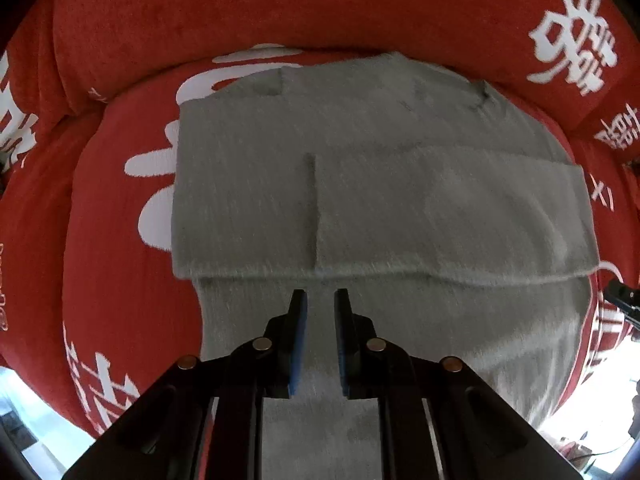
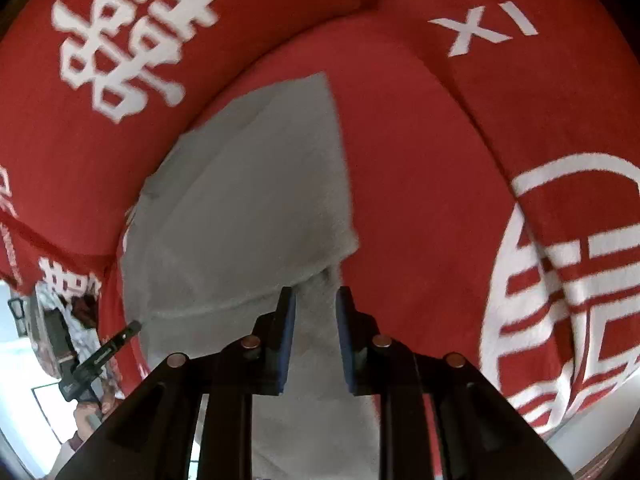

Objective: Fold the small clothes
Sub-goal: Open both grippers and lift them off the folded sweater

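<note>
Red cover (image 1: pixel 120 208) lies bare left of the grey garment (image 1: pixel 400 200). A padded red ridge (image 1: pixel 280 8) blocks the far side. Right of it (image 2: pixel 420 200) is bare too.

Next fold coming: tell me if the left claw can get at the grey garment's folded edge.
Probably yes: the left claw hangs just short of the folded edge of the grey garment, nothing between.

A red sofa cover (image 1: pixel 120 216) with white characters — a partly folded grey garment (image 1: pixel 400 200) lies on it.
</note>
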Demonstrator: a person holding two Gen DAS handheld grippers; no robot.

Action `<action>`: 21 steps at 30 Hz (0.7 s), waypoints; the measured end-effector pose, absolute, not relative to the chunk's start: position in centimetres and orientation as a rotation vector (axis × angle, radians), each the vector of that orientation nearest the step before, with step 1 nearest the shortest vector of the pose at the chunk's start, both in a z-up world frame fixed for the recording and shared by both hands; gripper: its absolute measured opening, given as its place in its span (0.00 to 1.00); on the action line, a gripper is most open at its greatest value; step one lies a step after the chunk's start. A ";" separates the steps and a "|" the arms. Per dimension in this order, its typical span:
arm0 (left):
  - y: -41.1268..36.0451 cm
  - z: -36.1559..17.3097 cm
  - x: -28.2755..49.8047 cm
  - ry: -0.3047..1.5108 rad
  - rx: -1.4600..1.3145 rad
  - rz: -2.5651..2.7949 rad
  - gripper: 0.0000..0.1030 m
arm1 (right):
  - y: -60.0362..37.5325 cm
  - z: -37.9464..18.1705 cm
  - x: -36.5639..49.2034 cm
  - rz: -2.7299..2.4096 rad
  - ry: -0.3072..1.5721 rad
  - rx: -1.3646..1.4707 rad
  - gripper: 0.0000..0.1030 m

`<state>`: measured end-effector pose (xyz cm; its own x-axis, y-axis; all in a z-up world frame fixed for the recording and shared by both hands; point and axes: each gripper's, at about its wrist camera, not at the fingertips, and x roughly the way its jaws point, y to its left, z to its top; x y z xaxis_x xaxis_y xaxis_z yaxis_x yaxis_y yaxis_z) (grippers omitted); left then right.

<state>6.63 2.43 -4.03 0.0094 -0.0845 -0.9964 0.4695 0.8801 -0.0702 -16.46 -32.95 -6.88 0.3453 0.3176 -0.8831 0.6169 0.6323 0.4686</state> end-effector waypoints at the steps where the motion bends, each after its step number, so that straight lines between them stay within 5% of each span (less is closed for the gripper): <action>1: 2.3 -3.8 6.1 1.508 0.323 -0.450 0.14 | -32.4 -6.7 -16.3 -0.228 1.256 0.921 0.25; 13: 2.3 -2.2 2.1 1.557 0.344 -0.502 0.17 | -26.3 -6.3 -15.2 -0.158 1.327 0.916 0.29; 14: 2.3 -2.2 1.8 1.560 0.354 -0.504 0.49 | -25.7 -6.2 -15.2 -0.155 1.328 0.912 0.29; 16: 2.6 -1.6 1.5 1.537 0.371 -0.470 0.96 | -25.1 -6.1 -15.1 -0.150 1.330 0.904 0.29; 21: 2.3 -0.8 0.7 1.526 0.392 -0.498 0.96 | -23.8 -6.2 -14.7 -0.148 1.342 0.893 0.37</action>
<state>0.67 2.33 -0.75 -0.0208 -0.0638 -0.9977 0.5372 0.8409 -0.0650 -14.72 -23.82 -6.20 0.2712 0.3882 -0.8808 0.5707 0.6720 0.4719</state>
